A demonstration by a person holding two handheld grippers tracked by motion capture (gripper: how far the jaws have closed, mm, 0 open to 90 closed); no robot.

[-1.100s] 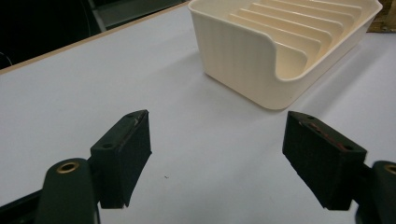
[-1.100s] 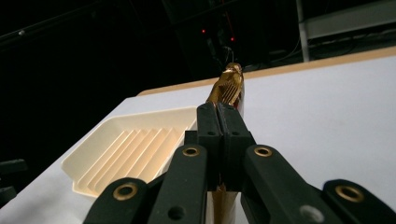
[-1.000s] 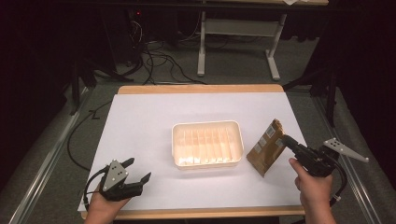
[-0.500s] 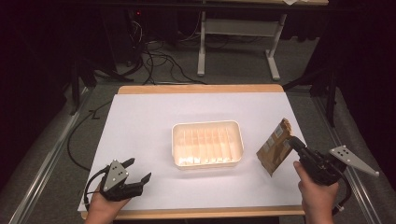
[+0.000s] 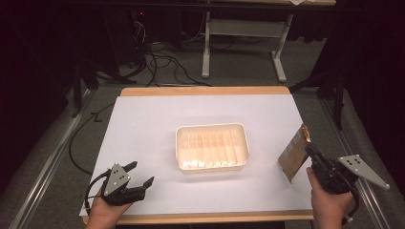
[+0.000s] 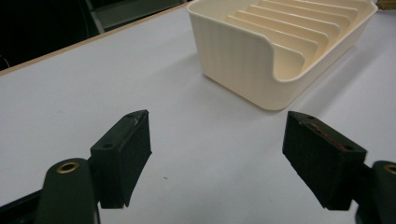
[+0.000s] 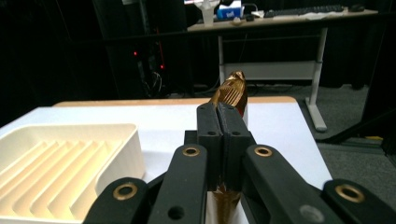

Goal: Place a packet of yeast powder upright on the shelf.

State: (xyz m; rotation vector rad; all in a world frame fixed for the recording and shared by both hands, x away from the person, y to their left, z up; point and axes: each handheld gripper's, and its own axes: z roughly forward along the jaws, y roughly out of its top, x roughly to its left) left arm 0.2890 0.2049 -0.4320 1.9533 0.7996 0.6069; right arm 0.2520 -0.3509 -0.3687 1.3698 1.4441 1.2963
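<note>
Lower left of the high view: left gripper (image 5: 138, 183) resting on the sheet (image 5: 153, 129), jaws spread wide, nothing between them, probably waiting. Lower right: right gripper (image 5: 310, 151) pinching a brown packet (image 5: 292, 157) edge-on, lifted at the sheet's right edge, seemingly for slotting. Centre: ribbed tray (image 5: 212, 146), apparently bare, well apart from both.

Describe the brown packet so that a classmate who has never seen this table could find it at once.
Start at the white table and find the cream ribbed tray at its middle. Move to the table's right edge, where the right tongs are shut on a flat packet, held on edge. It is the one brown, gold-tinted thing there; the left tongs are open.
</note>
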